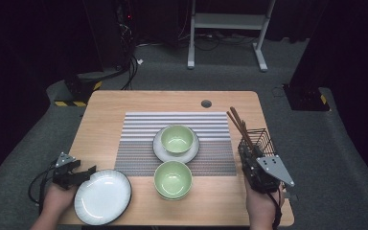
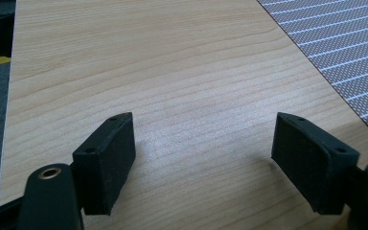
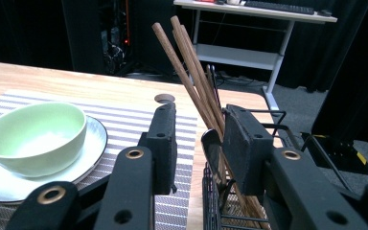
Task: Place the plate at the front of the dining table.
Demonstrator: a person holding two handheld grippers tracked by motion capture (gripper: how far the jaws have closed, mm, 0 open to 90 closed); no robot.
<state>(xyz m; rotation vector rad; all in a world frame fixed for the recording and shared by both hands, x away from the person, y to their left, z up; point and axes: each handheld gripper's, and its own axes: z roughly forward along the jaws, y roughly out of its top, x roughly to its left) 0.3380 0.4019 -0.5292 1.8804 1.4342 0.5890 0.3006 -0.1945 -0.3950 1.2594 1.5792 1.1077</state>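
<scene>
**Two tongs at the near edge of a set bench**

High view. Two green bowls stand mid-bench: the far bowl (image 1: pixel 177 139) on a saucer (image 1: pixel 160 152) atop a striped mat (image 1: pixel 139 139), the near bowl (image 1: pixel 173 179) just off the mat's near edge. A white plate (image 1: pixel 102 196) lies at near left, with the left tongs (image 1: pixel 82 175) at its left rim, jaws apart. At the right edge a black wire basket (image 1: pixel 263 139) holds wooden chopsticks (image 1: pixel 238 124); the right tongs (image 1: pixel 247 154) are at the basket's near side.

Left gripper view. The left tongs (image 2: pixel 203 153) are wide apart over bare bench (image 2: pixel 148 62), with nothing between them; a corner of the mat (image 2: pixel 345 48) lies at upper right.

Right gripper view. The right tongs (image 3: pixel 196 143) are about half closed. The basket (image 3: pixel 215 201) rim, a dark utensil handle and the chopsticks (image 3: pixel 187 72) stand in the gap and beside the right-hand pad; whether a pad presses on any of them cannot be told. The far bowl (image 3: pixel 33 136) and saucer (image 3: pixel 93 148) sit at left.
</scene>
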